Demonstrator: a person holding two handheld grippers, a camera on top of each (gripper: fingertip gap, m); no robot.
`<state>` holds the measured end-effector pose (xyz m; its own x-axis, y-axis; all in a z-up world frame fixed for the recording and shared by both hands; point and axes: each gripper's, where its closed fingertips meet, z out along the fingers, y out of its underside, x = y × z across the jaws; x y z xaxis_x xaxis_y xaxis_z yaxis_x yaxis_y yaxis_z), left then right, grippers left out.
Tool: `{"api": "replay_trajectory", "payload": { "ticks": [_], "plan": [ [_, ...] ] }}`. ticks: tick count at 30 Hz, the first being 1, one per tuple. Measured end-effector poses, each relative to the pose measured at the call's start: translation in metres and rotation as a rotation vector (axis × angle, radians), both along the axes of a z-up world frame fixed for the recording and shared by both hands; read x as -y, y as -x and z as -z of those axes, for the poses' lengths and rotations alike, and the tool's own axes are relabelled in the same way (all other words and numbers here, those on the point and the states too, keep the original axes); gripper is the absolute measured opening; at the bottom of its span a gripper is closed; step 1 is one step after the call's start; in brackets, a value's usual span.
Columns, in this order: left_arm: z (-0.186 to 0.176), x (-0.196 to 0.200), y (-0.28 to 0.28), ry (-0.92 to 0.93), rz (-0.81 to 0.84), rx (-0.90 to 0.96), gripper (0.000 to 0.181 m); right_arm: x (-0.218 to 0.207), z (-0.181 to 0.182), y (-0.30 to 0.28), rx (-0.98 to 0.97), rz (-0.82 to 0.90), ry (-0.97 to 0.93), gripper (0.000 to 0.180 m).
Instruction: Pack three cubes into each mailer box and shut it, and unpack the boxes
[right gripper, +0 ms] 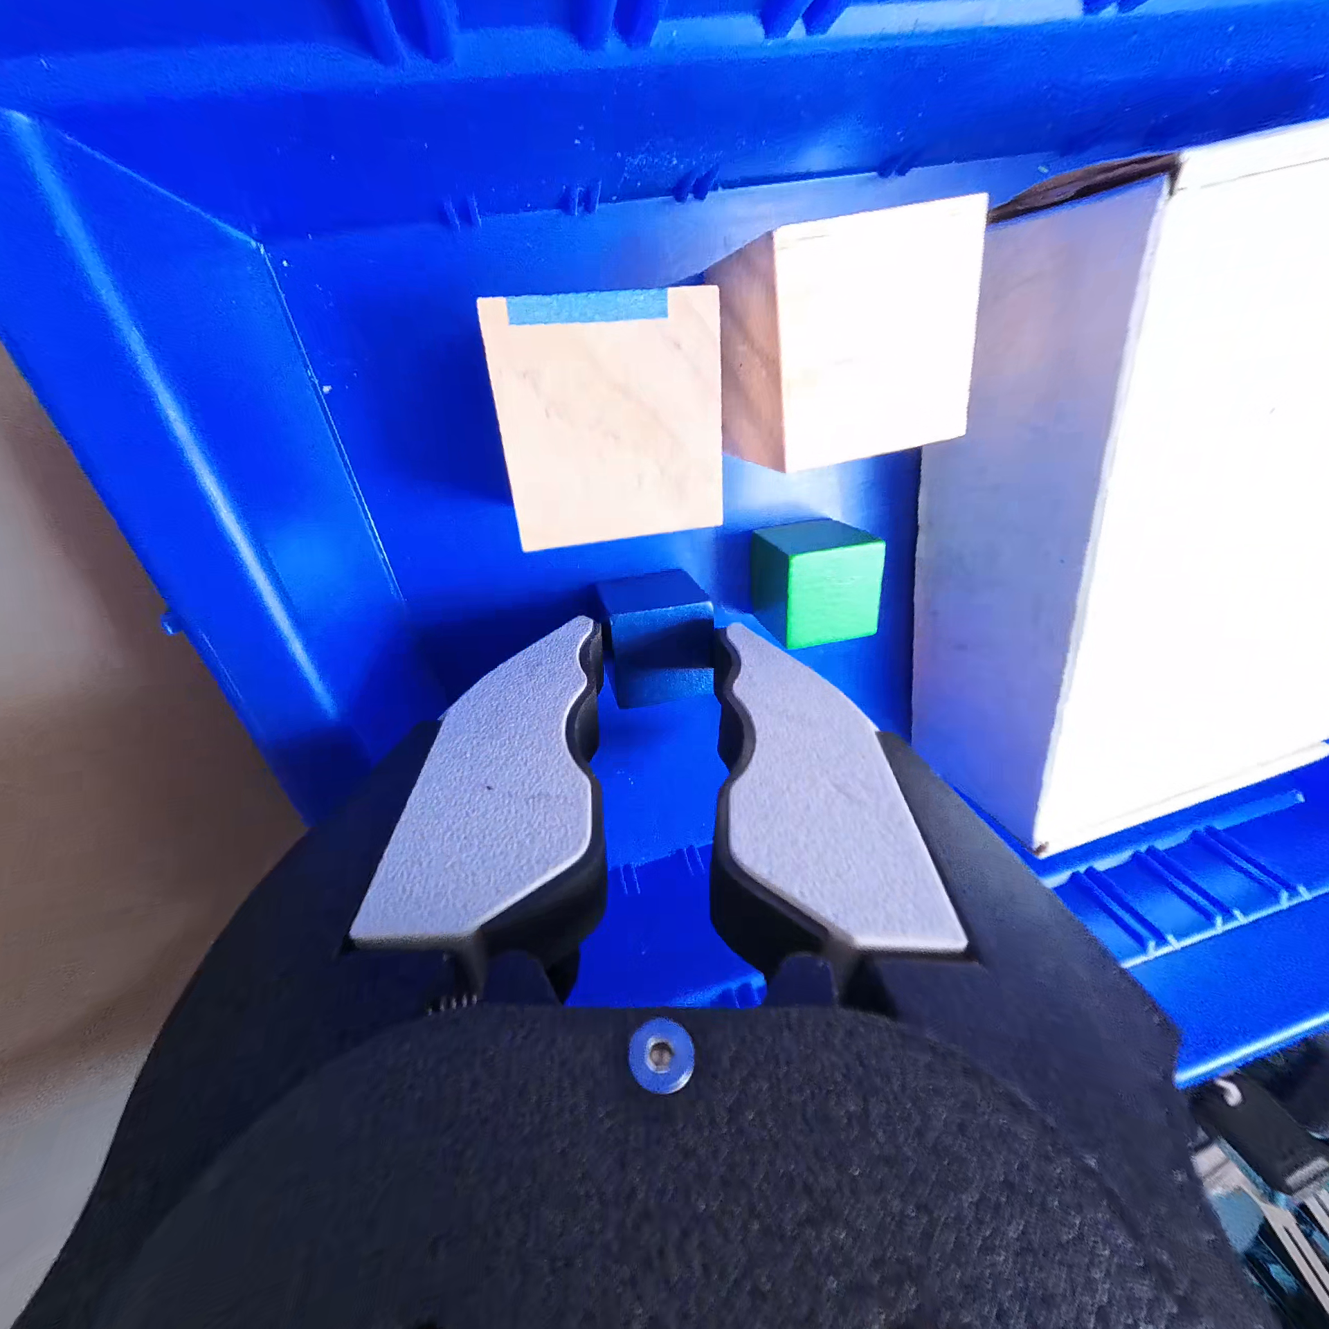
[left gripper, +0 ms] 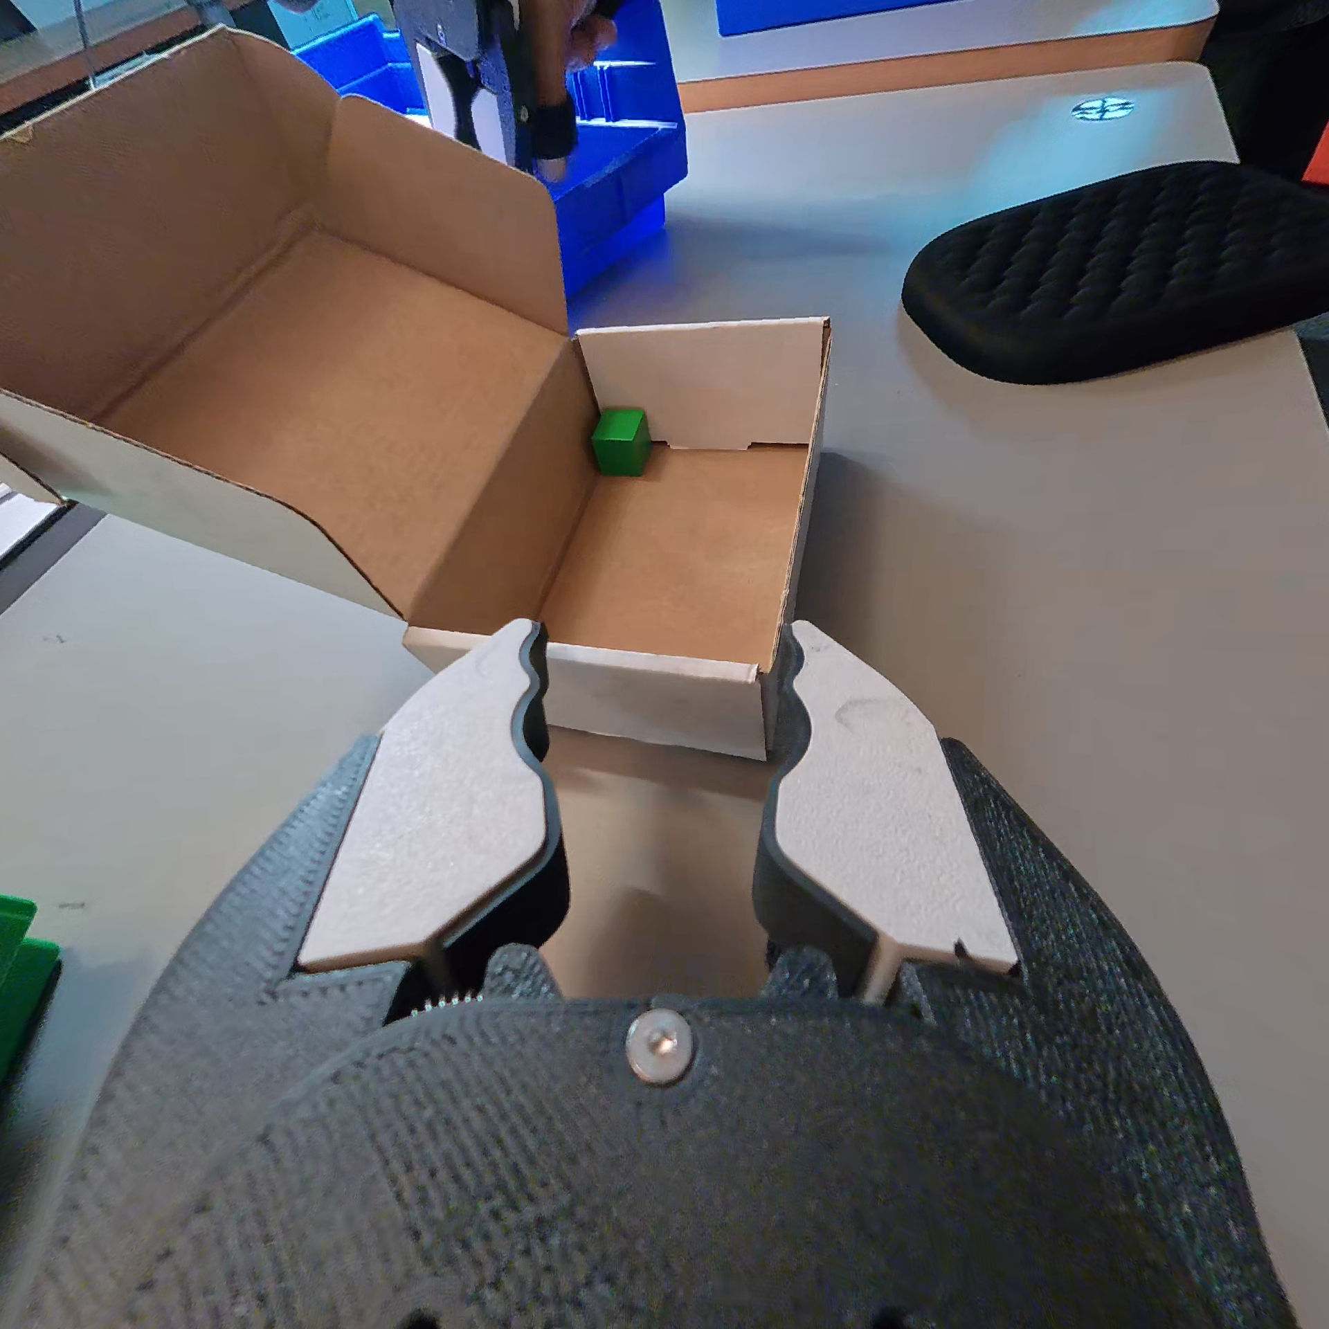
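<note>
An open white mailer box [left gripper: 647,690] stands on the grey table with its lid [left gripper: 288,288] tipped back to the left. One small green cube [left gripper: 620,442] sits in its far left corner. My left gripper [left gripper: 665,647] is open and empty, with its fingertips just in front of the box's near wall. In the right wrist view, my right gripper [right gripper: 656,647] is inside a blue bin [right gripper: 216,359] and is shut on a small blue cube [right gripper: 658,611]. Another green cube [right gripper: 827,590] lies just to its right. The right gripper also shows in the left wrist view [left gripper: 503,86], over the bin.
Two pale wooden blocks [right gripper: 611,424] [right gripper: 863,331] and a larger pale block [right gripper: 1151,467] lie in the bin beyond the cubes. The blue bin [left gripper: 618,187] stands behind the box. A black padded rest [left gripper: 1122,273] lies at the right. Green pieces [left gripper: 18,964] show at the left edge. There is about 35 cm between the tips of the two grippers.
</note>
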<state>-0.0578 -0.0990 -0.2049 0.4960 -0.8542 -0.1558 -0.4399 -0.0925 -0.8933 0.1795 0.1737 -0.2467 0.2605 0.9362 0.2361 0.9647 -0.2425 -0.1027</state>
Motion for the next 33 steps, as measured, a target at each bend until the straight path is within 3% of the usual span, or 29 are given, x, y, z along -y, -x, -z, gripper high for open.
{"api": "replay_trajectory", "payload": {
  "ticks": [5,10,14,17,19,23,27,33],
  "plan": [
    [0.0,0.0,0.001,-0.001,-0.004,-0.001,0.061,0.0,-0.008,0.006,-0.034,-0.012,-0.042,0.037],
    [-0.001,-0.001,0.001,0.004,-0.008,0.006,0.061,0.016,-0.058,0.038,-0.234,-0.05,-0.122,0.041],
    [0.0,-0.001,0.0,0.009,-0.01,0.004,0.061,0.065,-0.104,0.076,-0.382,-0.182,-0.123,0.039],
    [0.002,0.0,-0.001,0.012,-0.008,-0.003,0.06,0.126,-0.124,0.108,-0.407,-0.331,-0.06,0.033],
    [0.004,0.0,-0.002,0.013,-0.003,-0.014,0.059,0.164,-0.118,0.125,-0.319,-0.432,-0.039,0.031],
    [0.005,0.002,-0.003,0.009,0.007,-0.025,0.057,0.21,-0.07,0.143,-0.028,-0.568,-0.027,0.031],
    [0.006,0.003,-0.003,-0.008,0.009,-0.046,0.057,0.202,-0.032,0.147,0.22,-0.584,-0.111,0.031],
    [0.007,0.006,-0.005,-0.027,0.023,-0.058,0.056,0.183,-0.008,0.138,0.416,-0.588,-0.141,0.028]
  ]
}}
